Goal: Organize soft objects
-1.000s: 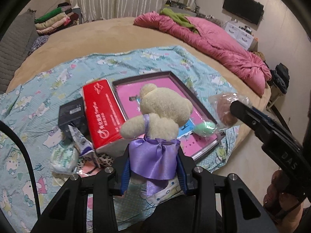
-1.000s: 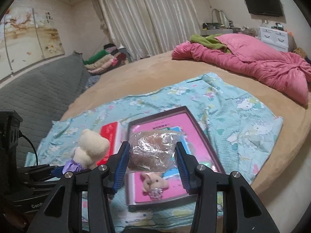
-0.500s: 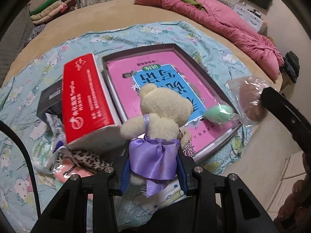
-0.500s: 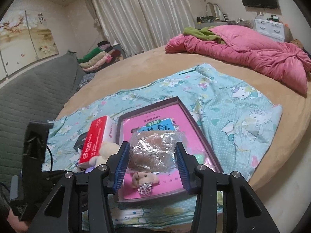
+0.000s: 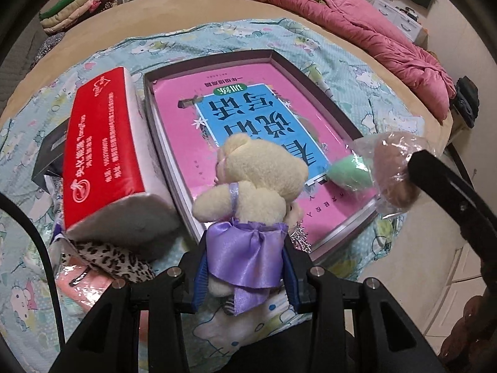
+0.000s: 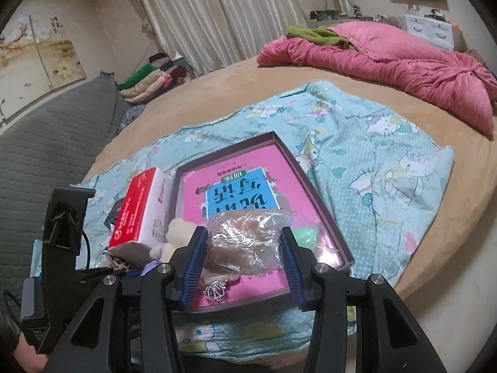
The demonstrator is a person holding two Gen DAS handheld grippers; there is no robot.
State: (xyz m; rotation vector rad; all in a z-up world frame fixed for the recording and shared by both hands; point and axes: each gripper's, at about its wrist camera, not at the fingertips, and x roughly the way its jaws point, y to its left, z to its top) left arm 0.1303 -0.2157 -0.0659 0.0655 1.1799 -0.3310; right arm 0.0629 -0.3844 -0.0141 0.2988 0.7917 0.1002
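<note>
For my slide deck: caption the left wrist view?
Left gripper holds a cream teddy bear above a shallow box.

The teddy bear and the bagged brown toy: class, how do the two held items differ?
The teddy bear is bare cream plush in a purple satin dress; the bagged brown toy is brown and wrapped in clear crinkled plastic. The bear sits in the left gripper, the bagged toy in the right gripper. Both are gripped above the tray.
</note>
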